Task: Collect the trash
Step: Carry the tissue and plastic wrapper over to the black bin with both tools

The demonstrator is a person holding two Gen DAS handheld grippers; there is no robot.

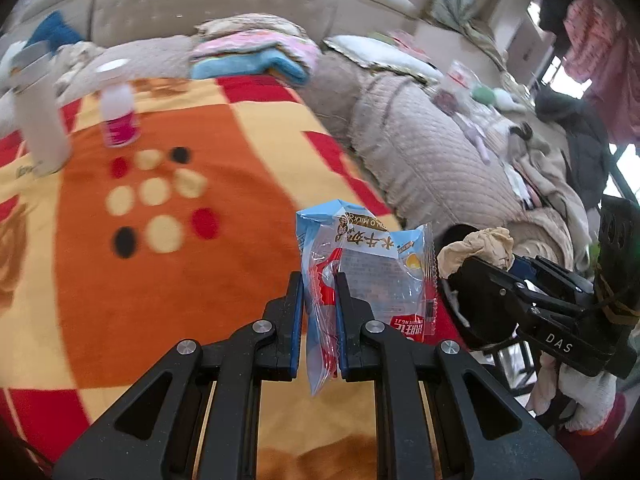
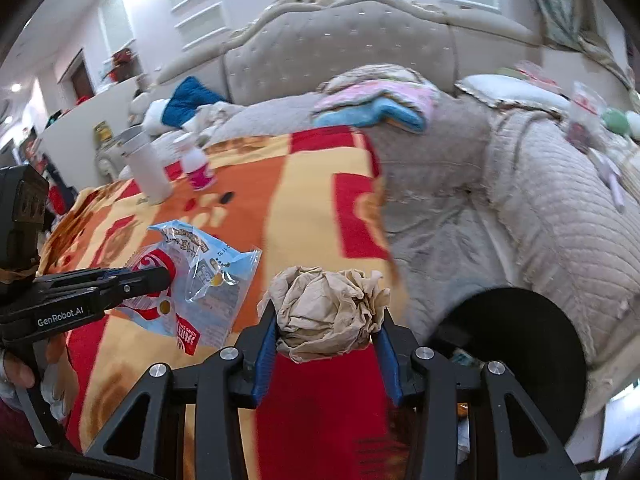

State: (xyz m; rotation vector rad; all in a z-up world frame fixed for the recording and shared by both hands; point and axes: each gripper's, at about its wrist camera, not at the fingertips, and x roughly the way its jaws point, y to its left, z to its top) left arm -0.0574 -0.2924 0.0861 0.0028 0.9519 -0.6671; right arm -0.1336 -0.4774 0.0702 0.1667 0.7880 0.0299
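My left gripper (image 1: pixel 319 280) is shut on an empty blue, clear and red snack wrapper (image 1: pixel 372 264), held above the patterned blanket. From the right wrist view the same wrapper (image 2: pixel 208 276) hangs from the left gripper (image 2: pixel 160 276) at the left. My right gripper (image 2: pixel 329 308) is shut on a crumpled beige paper ball (image 2: pixel 328 312). That ball (image 1: pixel 480 246) and the right gripper (image 1: pixel 472 264) show at the right of the left wrist view, off the bed's near corner. A black round bin rim (image 2: pixel 520 360) sits low, just right of the right gripper.
On the orange, red and yellow blanket (image 1: pixel 180 272) stand a white tumbler (image 1: pixel 38 120) and a small pink-labelled bottle (image 1: pixel 118 116). Folded towels (image 1: pixel 256 54) and a beige quilt (image 1: pixel 420 148) lie behind, before a padded headboard (image 2: pixel 340 40). Clothes pile at the right.
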